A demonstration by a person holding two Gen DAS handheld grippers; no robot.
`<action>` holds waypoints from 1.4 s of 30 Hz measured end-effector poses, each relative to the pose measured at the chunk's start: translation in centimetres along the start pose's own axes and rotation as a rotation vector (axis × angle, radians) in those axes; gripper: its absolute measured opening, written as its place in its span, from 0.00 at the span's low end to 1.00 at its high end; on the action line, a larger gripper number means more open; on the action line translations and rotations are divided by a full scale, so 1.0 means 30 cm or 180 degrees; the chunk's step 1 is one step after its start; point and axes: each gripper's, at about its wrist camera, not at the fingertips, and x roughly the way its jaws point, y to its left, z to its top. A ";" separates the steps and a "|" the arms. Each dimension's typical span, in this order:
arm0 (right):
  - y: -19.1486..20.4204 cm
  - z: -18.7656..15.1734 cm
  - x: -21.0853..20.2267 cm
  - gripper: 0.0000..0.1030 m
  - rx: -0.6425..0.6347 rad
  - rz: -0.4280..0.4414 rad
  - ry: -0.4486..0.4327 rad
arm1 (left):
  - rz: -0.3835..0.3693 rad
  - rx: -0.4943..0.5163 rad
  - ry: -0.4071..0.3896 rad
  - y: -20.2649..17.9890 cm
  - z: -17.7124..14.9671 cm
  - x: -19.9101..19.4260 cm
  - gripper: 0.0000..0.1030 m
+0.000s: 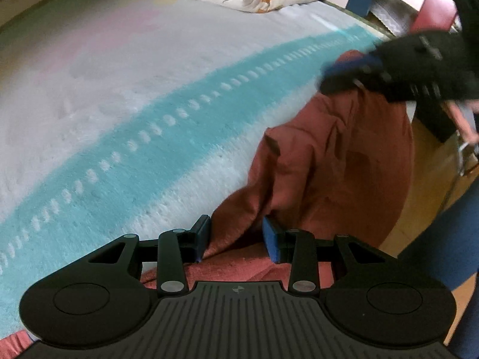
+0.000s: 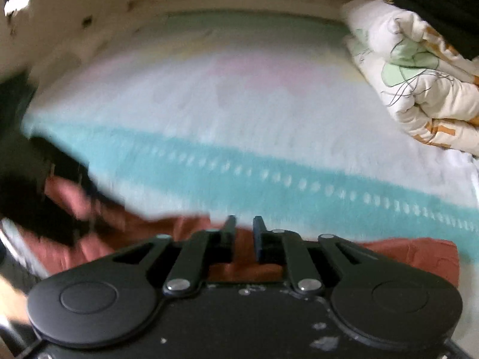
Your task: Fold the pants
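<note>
Rust-red pants lie along the near edge of the bed, and one part rises to a peak at the right. My left gripper straddles the low end of the cloth. Its blue pads stand apart with their inner faces bare, so it is open. My right gripper is blurred and sits at the raised peak of the cloth. In the right wrist view the right gripper shows a clear gap between its fingers, with the pants beneath them. Nothing is pinched there.
The bed is covered by a fluffy white blanket with a teal stripe. A folded floral quilt lies at the far end of the bed. Right of the bed edge are a wooden floor and a person's leg in blue jeans.
</note>
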 end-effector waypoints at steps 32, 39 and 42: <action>0.022 0.224 0.494 0.06 0.0220 -0.0252 0.0458 | 0.0198 -0.0263 -0.0177 -0.020 -0.158 -0.053 0.39; -0.044 0.254 0.357 0.14 0.0442 -0.0364 0.0159 | 0.0147 -0.0575 -0.0245 0.026 -0.137 -0.084 0.40; -0.009 0.225 0.272 0.16 0.0184 -0.0395 0.0214 | 0.0292 -0.0839 -0.0369 0.071 -0.128 -0.107 0.40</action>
